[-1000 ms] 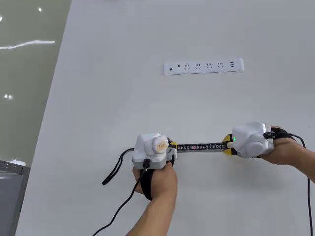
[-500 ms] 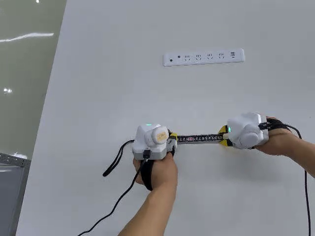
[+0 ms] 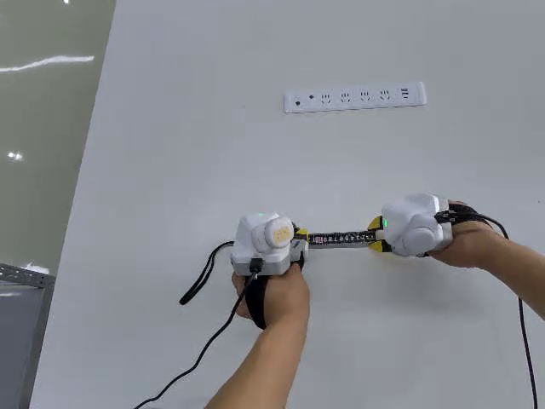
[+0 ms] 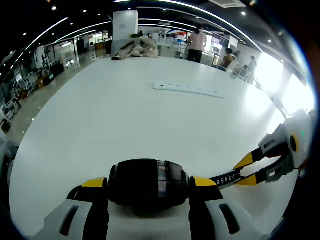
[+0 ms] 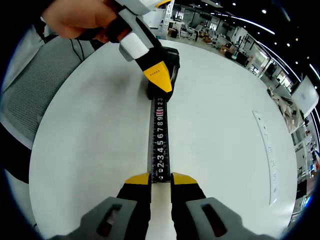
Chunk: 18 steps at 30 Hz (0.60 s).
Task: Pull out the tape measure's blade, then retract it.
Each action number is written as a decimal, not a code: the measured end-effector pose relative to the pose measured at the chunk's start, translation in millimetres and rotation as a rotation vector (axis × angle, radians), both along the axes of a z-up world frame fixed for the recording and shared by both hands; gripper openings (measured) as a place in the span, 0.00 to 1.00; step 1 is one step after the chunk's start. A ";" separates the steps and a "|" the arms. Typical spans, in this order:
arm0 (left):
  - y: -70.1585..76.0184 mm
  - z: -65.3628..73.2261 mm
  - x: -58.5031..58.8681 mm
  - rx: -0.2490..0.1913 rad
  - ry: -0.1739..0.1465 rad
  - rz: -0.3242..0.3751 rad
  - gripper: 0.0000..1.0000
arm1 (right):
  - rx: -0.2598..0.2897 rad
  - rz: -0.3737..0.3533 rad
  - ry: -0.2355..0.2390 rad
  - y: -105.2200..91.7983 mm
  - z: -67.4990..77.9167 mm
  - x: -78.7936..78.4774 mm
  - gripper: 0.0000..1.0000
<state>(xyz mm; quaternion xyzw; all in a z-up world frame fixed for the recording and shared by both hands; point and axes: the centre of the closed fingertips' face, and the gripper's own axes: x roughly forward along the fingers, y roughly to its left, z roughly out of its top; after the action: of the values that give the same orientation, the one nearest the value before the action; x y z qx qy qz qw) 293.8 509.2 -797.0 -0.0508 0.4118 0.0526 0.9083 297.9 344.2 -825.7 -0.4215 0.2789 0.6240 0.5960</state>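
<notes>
Clamping the black tape measure (image 4: 148, 175) from both sides, the left gripper (image 3: 296, 245) has its jaws pressed against the case, down near the front of the white table (image 3: 213, 128). In the head view that gripper's white body covers most of the case, so the left gripper view is the better look at it. The right gripper (image 5: 160, 179) is pinching the free end of the blade (image 3: 341, 239), jaws closed on it. The blade runs straight between the two grippers with its numbers facing up.

Other stuff around:
- one white power strip (image 3: 355, 97), flat on the table, well apart from the tape and on the far side of it
- two black cables, one trailing from each gripper: one (image 3: 204, 358) and the other (image 3: 521, 290)
- one black loop (image 3: 197, 288) on the table just left of the left gripper; can't tell if it's a strap or more cable
- a grey mesh chair (image 5: 30, 100) beside the table in the right gripper view
- a few people (image 4: 196, 40) standing far back past the table's end
</notes>
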 end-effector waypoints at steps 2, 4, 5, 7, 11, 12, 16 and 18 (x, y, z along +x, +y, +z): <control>0.0 -0.3 0.0 0.000 0.001 0.000 0.62 | 0.005 -0.002 0.003 3.6 -0.6 -0.1 0.14; 0.0 -0.2 -0.2 -0.001 0.001 0.001 0.62 | 0.008 -0.004 0.008 6.4 -1.0 0.1 0.14; -0.1 0.0 -0.4 -0.001 0.001 0.001 0.62 | 0.009 -0.004 0.009 7.8 -1.1 0.1 0.14; -0.1 -0.5 -0.3 -0.001 0.002 0.002 0.62 | 0.011 -0.003 0.013 11.3 0.6 -0.8 0.14; 0.2 -0.7 0.1 -0.001 0.001 0.003 0.62 | 0.015 -0.002 0.015 16.6 0.2 -1.1 0.14; 0.2 -0.7 0.2 -0.001 0.000 0.003 0.62 | 0.018 -0.002 0.016 18.5 -0.2 -1.2 0.14; 0.2 -0.3 0.0 -0.001 0.000 0.003 0.62 | 0.028 -0.005 0.020 25.3 1.0 -2.3 0.14; 0.1 -0.7 -0.2 -0.003 0.002 0.004 0.62 | 0.032 -0.006 0.020 29.6 0.9 -2.7 0.14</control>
<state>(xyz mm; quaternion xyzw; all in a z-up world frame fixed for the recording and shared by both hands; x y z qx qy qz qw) 293.6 509.2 -797.7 -0.0528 0.4128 0.0537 0.9077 295.2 373.8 -824.7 -0.4046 0.2764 0.6307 0.6018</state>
